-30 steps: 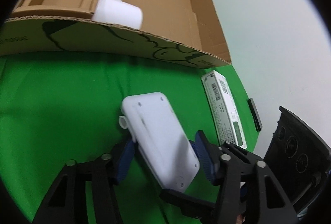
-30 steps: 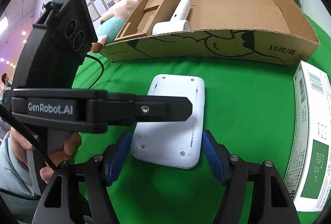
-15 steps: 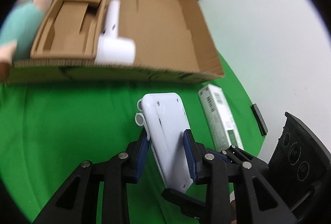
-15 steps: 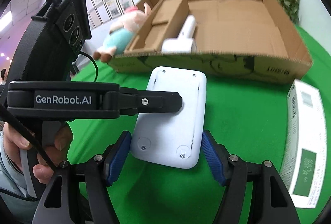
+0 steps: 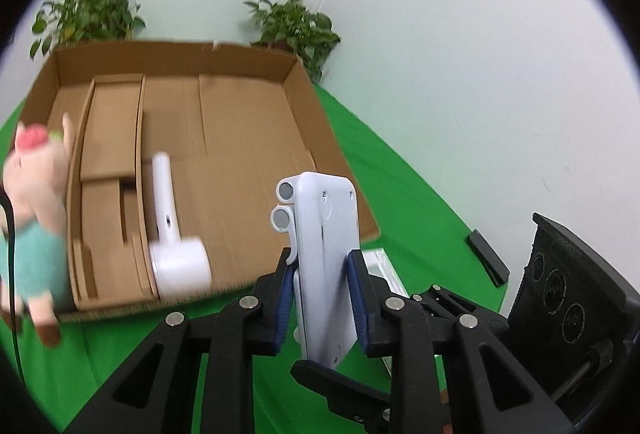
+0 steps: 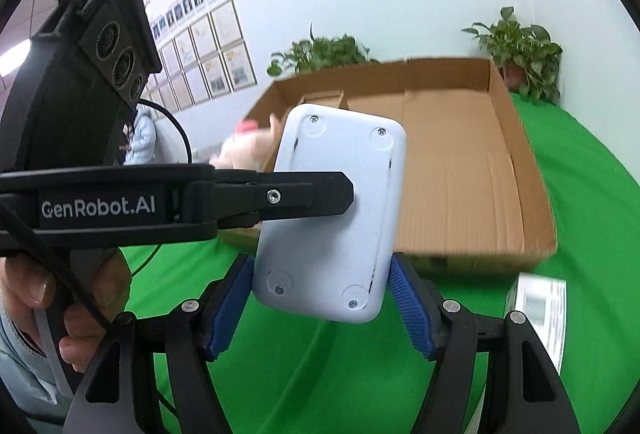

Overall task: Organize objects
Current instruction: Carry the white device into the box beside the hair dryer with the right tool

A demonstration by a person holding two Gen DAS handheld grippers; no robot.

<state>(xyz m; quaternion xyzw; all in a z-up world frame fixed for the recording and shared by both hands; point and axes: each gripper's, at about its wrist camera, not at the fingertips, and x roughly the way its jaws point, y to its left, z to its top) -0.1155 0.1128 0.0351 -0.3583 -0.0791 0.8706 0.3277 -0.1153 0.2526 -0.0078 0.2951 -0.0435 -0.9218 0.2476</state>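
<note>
While the hair dryer (image 5: 172, 234) is already lying in the cardboard box (image 5: 248, 137), we are carrying the white device (image 5: 326, 258), pinched by the left hand-held gripper (image 5: 322, 298), toward it, the right hand-held gripper (image 6: 320, 310) spread.

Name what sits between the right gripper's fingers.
The white device, clamped edgewise by the left gripper; the right gripper stands open around it, right wrist view.

Left claw (image 5: 323, 288) clamped, raised; right claw (image 6: 320, 308) spread wide, level alongside.
</note>
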